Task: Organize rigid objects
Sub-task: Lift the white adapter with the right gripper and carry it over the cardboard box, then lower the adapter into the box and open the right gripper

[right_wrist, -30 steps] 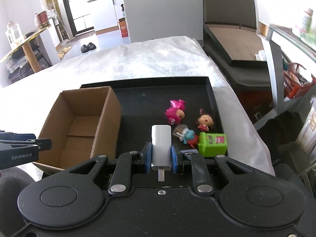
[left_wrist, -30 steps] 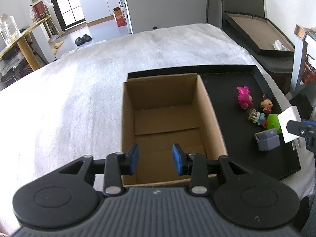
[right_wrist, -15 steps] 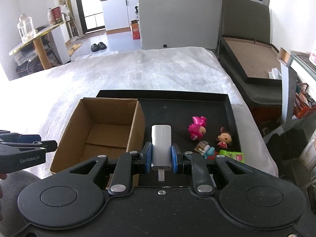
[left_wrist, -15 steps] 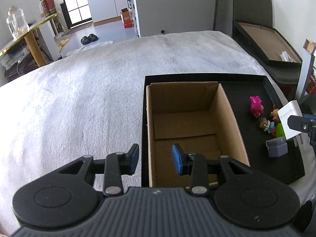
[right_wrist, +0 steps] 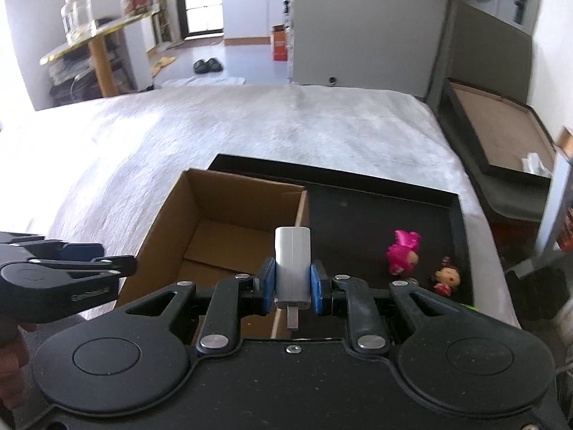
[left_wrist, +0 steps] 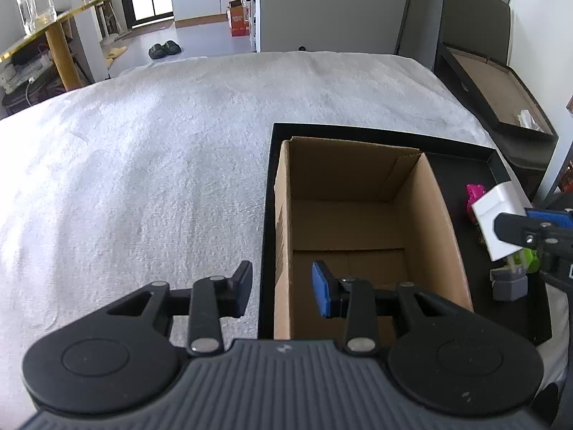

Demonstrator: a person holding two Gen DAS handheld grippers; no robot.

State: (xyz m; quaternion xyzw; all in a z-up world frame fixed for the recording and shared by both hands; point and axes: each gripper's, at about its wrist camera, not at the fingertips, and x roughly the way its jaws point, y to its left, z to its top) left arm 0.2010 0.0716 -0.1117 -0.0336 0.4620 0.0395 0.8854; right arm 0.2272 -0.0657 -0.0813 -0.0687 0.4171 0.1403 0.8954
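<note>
Left gripper [right_wrist: 118, 263] side lettering: too blurred to read, at 9 o'clock in the right wrist view.
Orange carton [left_wrist: 239, 18] on the floor: printing too small to read, at 12 o'clock.
Other readable text: none.

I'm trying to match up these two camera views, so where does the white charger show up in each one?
Left wrist: the white charger is at the right edge, in the right gripper, right of the cardboard box.
Right wrist: the charger is at centre, clamped between the blue pads, above the box's right wall.
Shared landmark: the cardboard box in the black tray.
</note>
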